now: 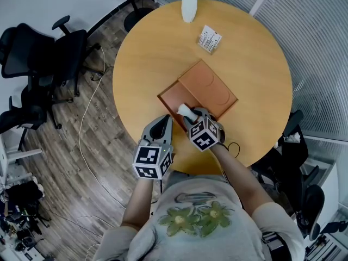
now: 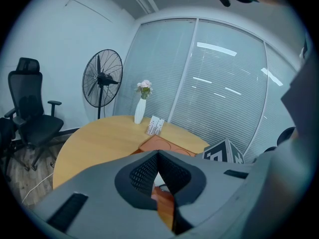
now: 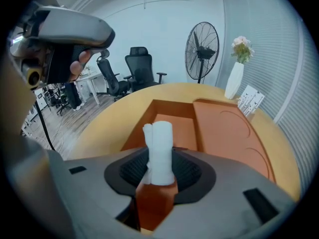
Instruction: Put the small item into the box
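While right gripper (image 3: 160,159) clamps a white roll (image 3: 160,146) over the open box (image 1: 169,95), left gripper (image 2: 158,156) hangs beside it at the table (image 1: 142,64) edge, jaws together, empty.

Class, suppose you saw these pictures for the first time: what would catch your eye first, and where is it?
A white roll stands pinched in the right claw, over the open orange box near the middle of the round table. The lid lies flat beside the box, and a white vase stands at the table's far edge.
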{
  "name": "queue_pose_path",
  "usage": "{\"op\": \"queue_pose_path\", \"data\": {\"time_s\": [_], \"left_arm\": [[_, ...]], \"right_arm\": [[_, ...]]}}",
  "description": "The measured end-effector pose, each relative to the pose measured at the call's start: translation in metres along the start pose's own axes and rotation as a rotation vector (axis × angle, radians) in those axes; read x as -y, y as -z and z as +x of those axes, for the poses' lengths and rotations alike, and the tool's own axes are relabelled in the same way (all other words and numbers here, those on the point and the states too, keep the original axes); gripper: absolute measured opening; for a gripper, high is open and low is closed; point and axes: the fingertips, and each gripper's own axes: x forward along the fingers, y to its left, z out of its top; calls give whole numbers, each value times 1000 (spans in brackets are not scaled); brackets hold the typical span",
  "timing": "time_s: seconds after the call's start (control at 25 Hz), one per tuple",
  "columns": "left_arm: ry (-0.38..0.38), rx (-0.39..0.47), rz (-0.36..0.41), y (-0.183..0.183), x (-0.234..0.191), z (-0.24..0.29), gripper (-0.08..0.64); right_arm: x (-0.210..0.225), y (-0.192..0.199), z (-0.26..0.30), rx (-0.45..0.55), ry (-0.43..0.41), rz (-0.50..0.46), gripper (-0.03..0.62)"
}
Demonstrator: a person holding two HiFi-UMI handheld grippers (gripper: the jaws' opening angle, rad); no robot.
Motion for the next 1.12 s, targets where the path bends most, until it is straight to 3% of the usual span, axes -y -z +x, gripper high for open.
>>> {"op": "queue_pose_path", "data": {"time_s": [1.12], "left_arm": [[-6, -13, -14, 7, -9, 3, 3]], "right_arm": [[-9, 19, 36, -160, -11, -54, 160]]}}
